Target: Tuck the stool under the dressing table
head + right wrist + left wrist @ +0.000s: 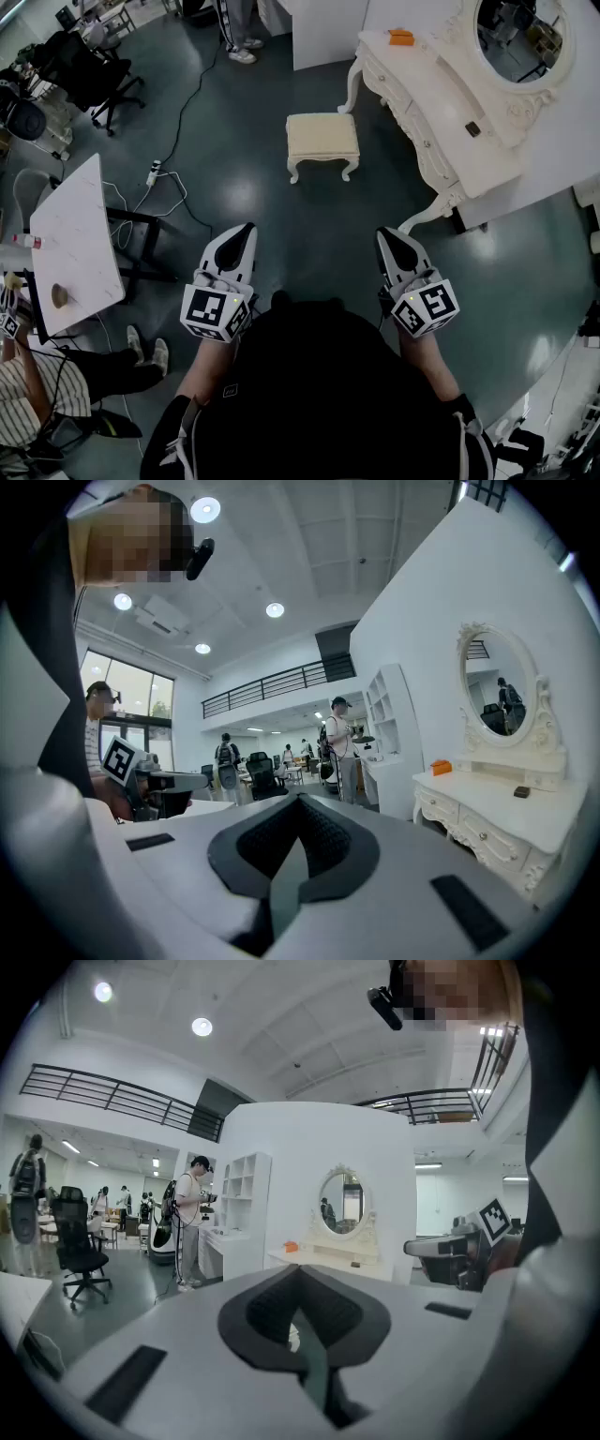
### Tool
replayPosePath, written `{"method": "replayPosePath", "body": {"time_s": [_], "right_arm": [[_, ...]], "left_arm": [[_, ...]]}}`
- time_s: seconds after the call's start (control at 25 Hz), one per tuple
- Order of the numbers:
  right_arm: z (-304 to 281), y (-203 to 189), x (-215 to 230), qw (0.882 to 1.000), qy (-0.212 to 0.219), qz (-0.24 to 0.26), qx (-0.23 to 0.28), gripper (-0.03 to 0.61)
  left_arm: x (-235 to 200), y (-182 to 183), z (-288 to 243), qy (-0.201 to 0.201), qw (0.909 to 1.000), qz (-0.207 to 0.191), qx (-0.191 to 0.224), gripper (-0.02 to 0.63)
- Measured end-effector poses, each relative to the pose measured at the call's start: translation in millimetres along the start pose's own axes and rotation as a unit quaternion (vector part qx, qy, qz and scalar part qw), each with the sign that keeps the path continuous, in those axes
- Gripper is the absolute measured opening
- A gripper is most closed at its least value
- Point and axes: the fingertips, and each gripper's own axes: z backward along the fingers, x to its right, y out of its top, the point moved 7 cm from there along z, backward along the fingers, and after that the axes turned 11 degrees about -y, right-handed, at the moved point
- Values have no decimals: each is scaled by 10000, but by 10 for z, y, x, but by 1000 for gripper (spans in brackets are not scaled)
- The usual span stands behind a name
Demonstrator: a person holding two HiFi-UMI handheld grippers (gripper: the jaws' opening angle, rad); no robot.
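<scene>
Where the stool (322,141) stands: on floor, near dressing table (422,94), not under it
Left gripper (246,231): jaws pressed together, empty
Right gripper (385,234): jaws pressed together, empty

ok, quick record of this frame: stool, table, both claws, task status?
stool: cream cushioned stool with white carved legs, upright on the dark glossy floor, out in the open
table: white ornate dressing table with oval mirror, right of the stool in the head view, apart from it
on table: small orange box, small dark item
left claw: shut, empty, short of the stool
right claw: shut, empty
task: stool not yet tucked under
</scene>
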Motion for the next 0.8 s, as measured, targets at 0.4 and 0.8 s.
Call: {"method": "replayPosePath", "body": {"time_s": [0.4,0.8], "right_arm": [[-131,-62,-203,9999,105,-55,-73,17],[-425,-190,-568,9998,-128,-81,-152,18]], "left_arm": [[-165,-70,48,-122,9999,90,-59,6],[-468,-96,93,-694,9975,-10,-155,6]]}}
